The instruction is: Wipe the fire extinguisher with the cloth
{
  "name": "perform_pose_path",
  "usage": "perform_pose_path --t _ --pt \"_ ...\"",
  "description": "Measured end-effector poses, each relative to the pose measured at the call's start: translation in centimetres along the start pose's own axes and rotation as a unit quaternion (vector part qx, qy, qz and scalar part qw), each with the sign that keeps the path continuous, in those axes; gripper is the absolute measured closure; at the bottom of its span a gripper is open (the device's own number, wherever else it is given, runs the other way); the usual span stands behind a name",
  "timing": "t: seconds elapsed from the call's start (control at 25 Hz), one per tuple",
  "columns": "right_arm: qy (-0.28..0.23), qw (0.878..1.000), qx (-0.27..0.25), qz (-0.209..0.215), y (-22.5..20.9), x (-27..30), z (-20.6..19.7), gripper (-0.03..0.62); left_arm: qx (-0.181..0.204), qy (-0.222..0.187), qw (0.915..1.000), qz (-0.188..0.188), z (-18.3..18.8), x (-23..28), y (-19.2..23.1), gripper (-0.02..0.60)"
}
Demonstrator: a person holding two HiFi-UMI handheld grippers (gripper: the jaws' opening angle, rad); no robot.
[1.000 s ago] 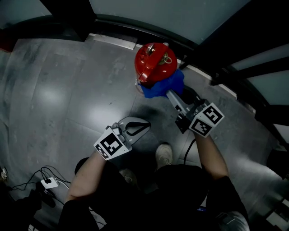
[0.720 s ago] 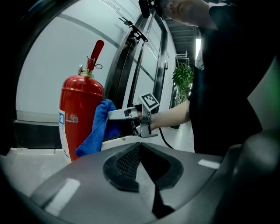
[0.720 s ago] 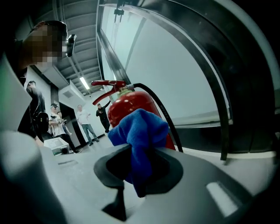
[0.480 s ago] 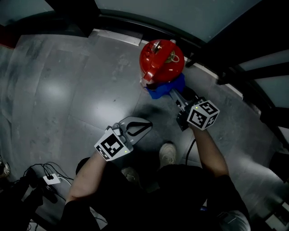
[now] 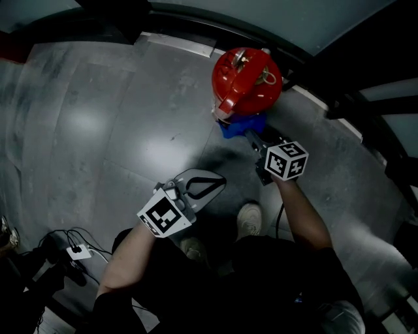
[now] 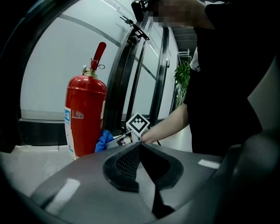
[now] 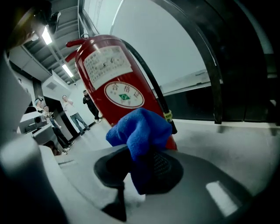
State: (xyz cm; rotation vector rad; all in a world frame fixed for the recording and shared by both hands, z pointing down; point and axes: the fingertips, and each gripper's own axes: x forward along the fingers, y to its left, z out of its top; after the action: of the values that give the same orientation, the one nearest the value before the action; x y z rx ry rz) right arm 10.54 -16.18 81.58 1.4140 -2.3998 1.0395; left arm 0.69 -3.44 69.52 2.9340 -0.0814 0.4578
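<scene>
A red fire extinguisher (image 5: pixel 246 81) stands upright on the grey floor by a dark window frame; it also shows in the left gripper view (image 6: pixel 85 116) and the right gripper view (image 7: pixel 114 87). My right gripper (image 5: pixel 251 135) is shut on a blue cloth (image 5: pixel 240 126), which is pressed low against the extinguisher's side. The cloth (image 7: pixel 140 131) bunches out of the jaws right at the red body. My left gripper (image 5: pixel 215 183) hangs shut and empty over the floor, well short of the extinguisher; from it I see the cloth (image 6: pixel 103 140) beside the cylinder.
A black hose (image 7: pixel 153 87) runs down the extinguisher's side. The person's shoe (image 5: pixel 249 219) is just below the right gripper. Cables and a white adapter (image 5: pixel 77 251) lie at the lower left. A window wall (image 5: pixel 274 19) runs behind the extinguisher.
The right gripper and cloth have drawn in under the extinguisher's near side, with less cloth showing from above. The head view has shifted. The left gripper holds its place.
</scene>
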Motion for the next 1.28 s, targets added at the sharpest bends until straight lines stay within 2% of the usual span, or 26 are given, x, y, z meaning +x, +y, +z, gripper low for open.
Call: perform_pose_path --t 0.44,0.72,0.84,0.96,1.04,1.16,1.28 --pt "0.022 0.999 0.029 -0.011 -2.0 1.9 -3.1 0.522 -0.014 0.022 0.9994 0.022 -1.5 -0.6 0.5 0.574" --pt "0.079 0.996 0.019 -0.044 -3.6 4.2 -6.7 0.522 -0.016 0.037 0.9985 0.037 -2.2 -1.2 0.6 0.574" --pt "0.102 0.993 0.044 -0.045 -4.3 4.4 -7.6 0.522 -0.017 0.032 0.9984 0.044 -1.9 -1.5 0.7 0.574" --pt "0.099 0.991 0.087 -0.019 -3.7 3.0 -7.3 0.522 -0.009 0.033 0.9978 0.057 -2.0 -1.6 1.2 0.574" --pt "0.085 0.993 0.083 0.001 -2.5 0.9 -5.8 0.522 -0.014 0.024 0.9976 0.064 -1.9 -1.4 1.9 0.574" --pt "0.077 0.995 0.024 0.057 -0.1 -3.0 -2.0 0.522 -0.010 0.001 0.9986 0.052 -0.3 -0.2 2.1 0.574" --pt "0.056 0.989 -0.052 0.124 2.9 -7.6 3.4 0.522 0.000 -0.019 0.9995 0.027 1.5 1.6 1.2 0.574"
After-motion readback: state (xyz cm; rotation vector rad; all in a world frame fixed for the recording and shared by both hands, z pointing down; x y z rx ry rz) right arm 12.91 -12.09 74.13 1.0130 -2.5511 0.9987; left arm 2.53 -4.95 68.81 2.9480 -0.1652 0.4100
